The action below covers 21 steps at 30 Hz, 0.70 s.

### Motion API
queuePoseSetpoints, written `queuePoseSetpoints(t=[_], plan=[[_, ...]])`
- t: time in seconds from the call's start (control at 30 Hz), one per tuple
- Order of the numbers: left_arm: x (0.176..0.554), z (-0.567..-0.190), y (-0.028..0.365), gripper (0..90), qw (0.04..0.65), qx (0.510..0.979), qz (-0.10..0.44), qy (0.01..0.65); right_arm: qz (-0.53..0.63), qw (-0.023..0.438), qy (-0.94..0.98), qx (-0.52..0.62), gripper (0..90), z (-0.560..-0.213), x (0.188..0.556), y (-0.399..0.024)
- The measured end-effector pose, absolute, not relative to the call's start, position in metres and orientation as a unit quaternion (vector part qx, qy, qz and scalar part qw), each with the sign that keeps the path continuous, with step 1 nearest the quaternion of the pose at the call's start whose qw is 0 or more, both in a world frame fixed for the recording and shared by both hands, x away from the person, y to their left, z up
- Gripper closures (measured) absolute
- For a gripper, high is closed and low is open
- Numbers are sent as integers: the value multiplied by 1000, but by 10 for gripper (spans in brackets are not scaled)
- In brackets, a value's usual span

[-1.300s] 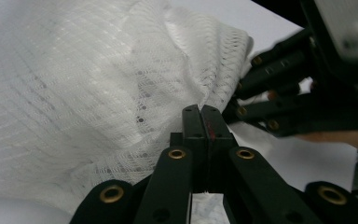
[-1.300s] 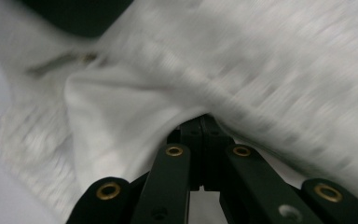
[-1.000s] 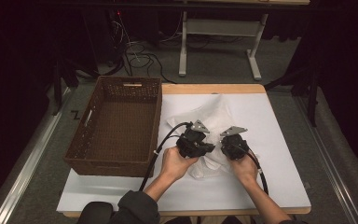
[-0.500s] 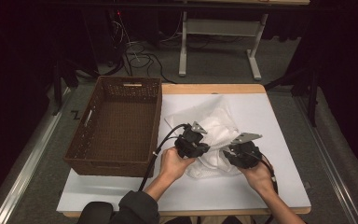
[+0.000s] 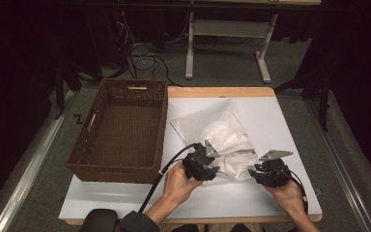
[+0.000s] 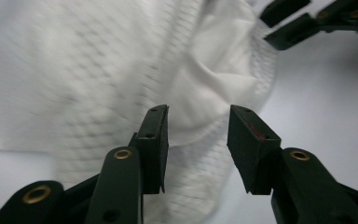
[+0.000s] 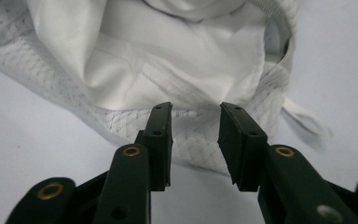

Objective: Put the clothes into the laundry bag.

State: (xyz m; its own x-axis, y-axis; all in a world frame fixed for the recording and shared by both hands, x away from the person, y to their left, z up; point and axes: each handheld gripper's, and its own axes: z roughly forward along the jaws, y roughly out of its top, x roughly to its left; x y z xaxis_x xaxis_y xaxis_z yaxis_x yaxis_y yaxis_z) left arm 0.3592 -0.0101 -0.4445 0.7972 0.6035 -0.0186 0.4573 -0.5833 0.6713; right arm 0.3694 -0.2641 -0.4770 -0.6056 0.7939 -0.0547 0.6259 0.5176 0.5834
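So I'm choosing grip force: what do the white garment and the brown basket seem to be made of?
White garment: apparently thin woven or knit fabric, matte, with a fine grid texture and soft folds. Brown basket: looks like woven wicker or rattan, judging by its ribbed weave; it could be synthetic.

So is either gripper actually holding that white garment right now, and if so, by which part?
Nothing is held. The left gripper and right gripper have just been opening; their jaws stand apart at the near edge of the white garment, pads off the cloth.
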Motion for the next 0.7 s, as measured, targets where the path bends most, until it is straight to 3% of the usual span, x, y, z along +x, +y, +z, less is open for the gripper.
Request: queuePoseSetpoints(t=[0.23,0.37,0.5,0.7], plan=[[364,-471,-45,486,319,890,108,307,263,145,859,415,564,-488,371,-254],[376,-481,-59,479,304,889,121,321,258,140,862,413,563,-493,374,-248],[385,-487,-66,560,290,888,136,329,255,140,865,410,661,-494,375,-244],[397,-492,-66,838,276,893,135,329,246,142,877,387,900,-494,371,-237]])
